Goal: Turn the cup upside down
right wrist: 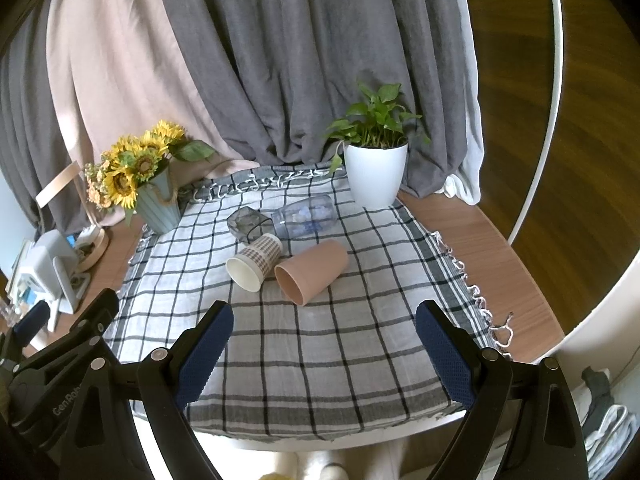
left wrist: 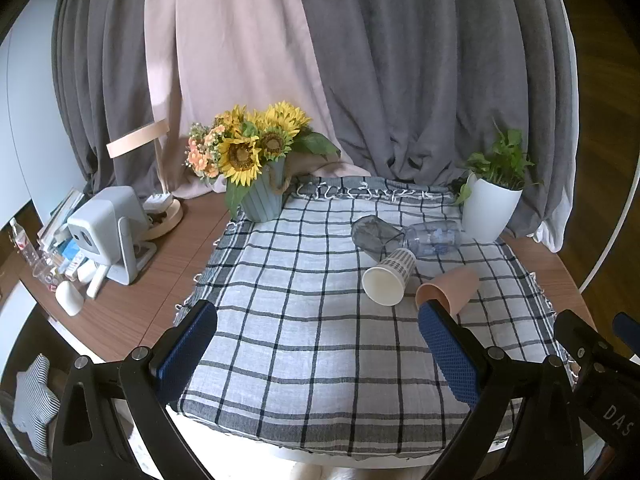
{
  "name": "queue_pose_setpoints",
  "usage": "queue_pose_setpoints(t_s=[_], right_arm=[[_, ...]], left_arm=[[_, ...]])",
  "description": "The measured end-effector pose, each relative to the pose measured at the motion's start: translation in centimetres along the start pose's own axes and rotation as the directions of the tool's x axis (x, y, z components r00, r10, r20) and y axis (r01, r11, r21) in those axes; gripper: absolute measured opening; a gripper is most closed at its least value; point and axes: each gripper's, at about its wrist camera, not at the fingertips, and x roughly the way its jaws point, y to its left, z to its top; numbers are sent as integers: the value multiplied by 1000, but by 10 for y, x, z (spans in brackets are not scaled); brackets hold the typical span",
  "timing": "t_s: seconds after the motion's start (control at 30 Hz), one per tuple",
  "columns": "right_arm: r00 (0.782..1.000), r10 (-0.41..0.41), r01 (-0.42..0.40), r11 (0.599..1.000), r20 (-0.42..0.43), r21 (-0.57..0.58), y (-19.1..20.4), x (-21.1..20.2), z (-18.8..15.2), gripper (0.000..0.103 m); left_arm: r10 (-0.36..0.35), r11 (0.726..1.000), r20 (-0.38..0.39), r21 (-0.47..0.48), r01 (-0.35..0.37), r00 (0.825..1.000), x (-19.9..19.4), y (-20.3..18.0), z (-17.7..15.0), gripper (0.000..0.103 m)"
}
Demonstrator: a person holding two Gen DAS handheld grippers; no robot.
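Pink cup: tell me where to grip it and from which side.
Grip the pink cup across its side wall, about mid-length, coming down from above with the open right gripper. It lies on its side on the checked cloth, mouth toward the camera; the paper cup lies close on its left, so keep the fingers clear of that side.

Four cups lie tipped on the checked cloth (right wrist: 304, 344) beyond the spread right tongs (right wrist: 324, 326)

You have a brown wooden worktop (right wrist: 472, 240). A checked cloth (right wrist: 320, 360) covers most of it. On the cloth lie a pink cup (right wrist: 312, 270), a paper cup (right wrist: 254, 262), a clear jar (right wrist: 306, 216) and a grey glass (right wrist: 246, 222), all on their sides. A white plant pot (right wrist: 374, 174) and a blue flower pot (right wrist: 158, 204) stand at the back.
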Motion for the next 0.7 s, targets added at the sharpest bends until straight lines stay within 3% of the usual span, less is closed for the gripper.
queue_pose_setpoints(t_s=[0.7], right_arm=[[999,0,-3,998,-50,-58,25,34,11,97]], left_arm=[[15,999,-55,-30,-17,998,41,11,11,103]])
